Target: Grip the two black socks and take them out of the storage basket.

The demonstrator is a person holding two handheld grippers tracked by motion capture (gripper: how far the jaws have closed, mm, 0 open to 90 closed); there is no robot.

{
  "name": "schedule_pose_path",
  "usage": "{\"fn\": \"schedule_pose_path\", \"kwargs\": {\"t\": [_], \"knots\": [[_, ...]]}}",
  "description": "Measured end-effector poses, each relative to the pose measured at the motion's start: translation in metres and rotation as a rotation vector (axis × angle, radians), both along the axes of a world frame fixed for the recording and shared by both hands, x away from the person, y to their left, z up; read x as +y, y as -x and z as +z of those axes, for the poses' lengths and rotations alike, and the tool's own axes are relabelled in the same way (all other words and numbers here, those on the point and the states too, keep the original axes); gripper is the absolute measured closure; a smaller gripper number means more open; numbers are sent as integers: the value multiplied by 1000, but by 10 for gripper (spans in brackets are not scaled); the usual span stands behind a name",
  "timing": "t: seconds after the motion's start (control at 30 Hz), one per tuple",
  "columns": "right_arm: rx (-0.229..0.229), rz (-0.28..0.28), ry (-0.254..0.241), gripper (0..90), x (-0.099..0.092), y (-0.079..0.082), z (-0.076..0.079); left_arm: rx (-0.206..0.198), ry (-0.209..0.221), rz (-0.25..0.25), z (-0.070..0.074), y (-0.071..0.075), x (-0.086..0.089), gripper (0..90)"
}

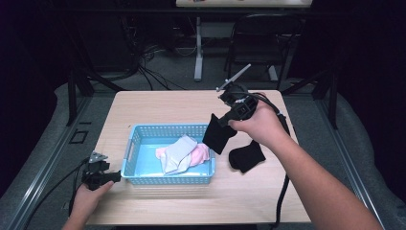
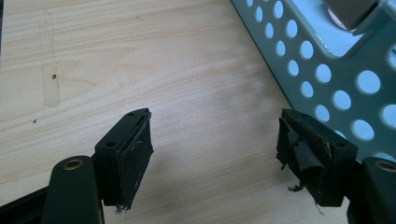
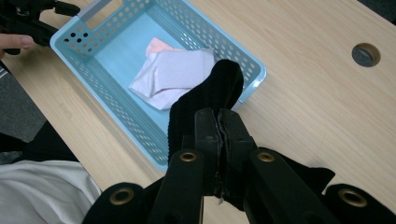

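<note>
The right gripper [image 3: 219, 128] had its jaws pinched tight on a black sock [image 1: 218, 134], which hung off the table just right of the blue basket [image 1: 139, 132]. A thin grip near one edge could let it slip out, or its dangling end could catch the basket's right rim and drape outside. A second black sock [image 1: 246, 157] lay nearer on the table [image 1: 158, 103]. At the basket's left, the left gripper [image 2: 215, 144] stood wide and empty; the basket could slide if bumped.
</note>
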State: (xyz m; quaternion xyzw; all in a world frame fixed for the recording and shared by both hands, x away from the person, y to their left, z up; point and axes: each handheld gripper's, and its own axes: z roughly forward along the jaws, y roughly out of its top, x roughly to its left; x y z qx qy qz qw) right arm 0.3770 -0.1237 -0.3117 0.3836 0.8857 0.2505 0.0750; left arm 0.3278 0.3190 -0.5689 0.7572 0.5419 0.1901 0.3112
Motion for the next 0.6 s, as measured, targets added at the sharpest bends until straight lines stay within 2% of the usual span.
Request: {"fn": "schedule_pose_path", "kwargs": {"t": [0.17, 0.43, 0.6], "knots": [[21, -33, 9, 873, -15, 2, -11, 0, -3, -1, 0, 0, 0, 263], [45, -58, 13, 873, -27, 0, -31, 4, -10, -5, 0, 0, 0, 263], [46, -66, -1, 873, -35, 3, -32, 4, -10, -5, -1, -1, 0, 264]]}}
